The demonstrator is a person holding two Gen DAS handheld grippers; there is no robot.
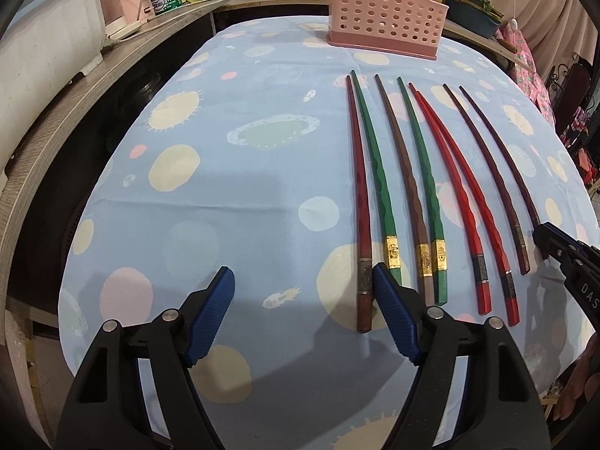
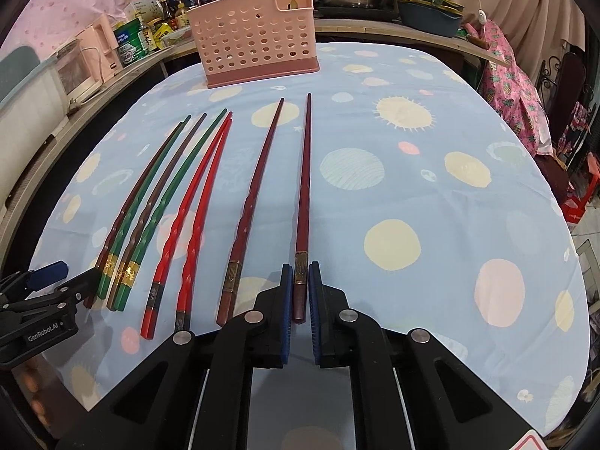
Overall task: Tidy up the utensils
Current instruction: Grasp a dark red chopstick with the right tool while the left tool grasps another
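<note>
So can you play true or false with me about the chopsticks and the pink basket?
1. The right tool is shut on a dark red chopstick. True.
2. The left tool is holding a green chopstick. False: it is open and holds nothing.
3. The pink basket is lying on its side. False: it stands upright at the far end of the tablecloth.
4. Two bright red chopsticks lie side by side. True.
</note>
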